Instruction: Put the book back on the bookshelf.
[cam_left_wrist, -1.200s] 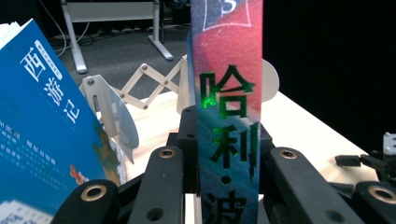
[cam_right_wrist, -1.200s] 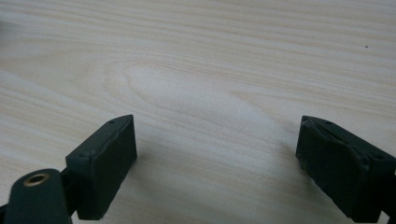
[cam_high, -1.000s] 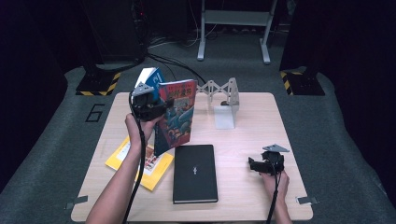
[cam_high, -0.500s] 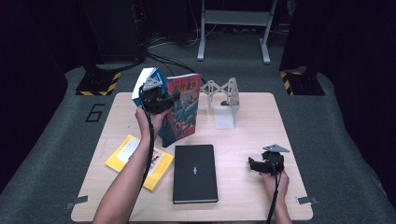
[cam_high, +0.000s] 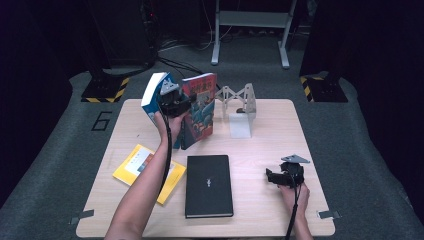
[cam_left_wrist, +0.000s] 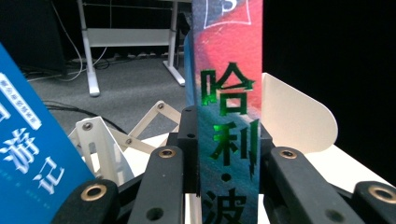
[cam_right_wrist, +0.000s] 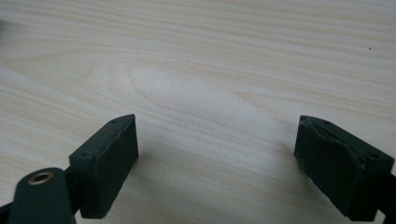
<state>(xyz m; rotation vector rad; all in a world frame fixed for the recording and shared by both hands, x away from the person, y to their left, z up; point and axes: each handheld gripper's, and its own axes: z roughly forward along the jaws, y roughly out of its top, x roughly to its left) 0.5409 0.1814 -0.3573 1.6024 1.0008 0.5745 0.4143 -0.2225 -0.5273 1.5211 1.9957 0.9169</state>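
Wooden table (cam_high: 260, 150): left gripper (cam_left_wrist: 226, 158) pinches red-and-blue paperback book (cam_left_wrist: 229, 93) upright, long axis vertical, spine facing camera. Green spine characters read 哈利·波. Right gripper (cam_right_wrist: 217, 163) jaws spread, empty.

Your work surface is a light wooden table (cam_high: 260, 145) with a visible grain, standing on grey carpet. Lying flat on it you have a black book (cam_high: 209, 185) near the front middle, and a yellow book (cam_high: 136, 164) to its left, partly under your left forearm. Toward the back stands a white folding bookstand (cam_high: 240, 105), with a white end plate (cam_left_wrist: 294, 116). Two upright books stand just left of it.
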